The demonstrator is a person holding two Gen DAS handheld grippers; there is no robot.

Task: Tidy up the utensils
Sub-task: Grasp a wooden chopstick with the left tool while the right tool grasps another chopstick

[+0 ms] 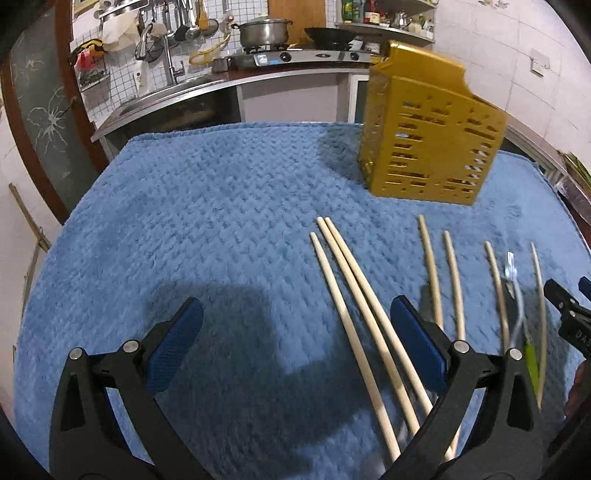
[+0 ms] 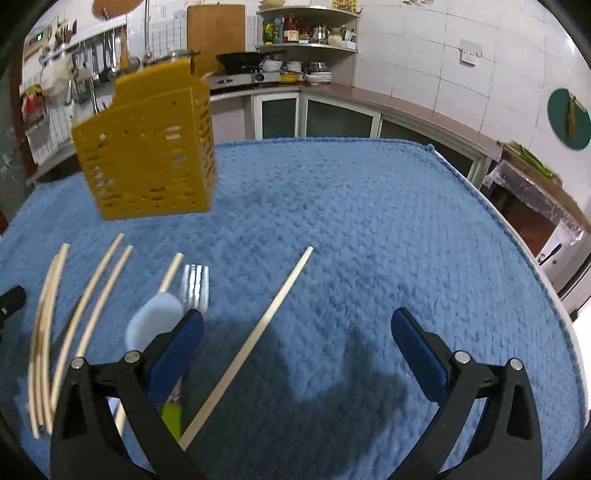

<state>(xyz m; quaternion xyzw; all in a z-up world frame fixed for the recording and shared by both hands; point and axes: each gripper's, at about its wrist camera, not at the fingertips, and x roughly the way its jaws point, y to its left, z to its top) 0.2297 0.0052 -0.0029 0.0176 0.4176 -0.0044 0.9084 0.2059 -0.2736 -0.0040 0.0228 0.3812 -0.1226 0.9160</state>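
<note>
A yellow slotted plastic utensil holder (image 1: pixel 430 142) stands upright at the far side of a blue textured towel (image 1: pixel 221 206) that covers the table; its interior cannot be seen from either view, so its contents cannot be told. Nearer the cameras, pale wooden chopsticks (image 1: pixel 354 302) lie loose on the towel in a rough row, their tips pointing toward the holder. Three lie close together at the left of the row, with four more to their right. A metal fork with a green handle (image 2: pixel 195 284) lies among the right-hand chopsticks, tines toward the holder; a white rounded object (image 2: pixel 153 319) lies just beside it, what it is unclear. One chopstick (image 2: pixel 251 339) lies apart, to the right of the fork. The left gripper (image 1: pixel 295 321) hovers over the towel with its blue-padded jaws spread wide and empty, the three grouped chopsticks passing under its right finger. The right gripper (image 2: pixel 297 332) likewise hangs wide apart, holding nothing, with the single chopstick between its fingers. A kitchen counter with a steel pot (image 1: pixel 264 31) stands behind.
</note>
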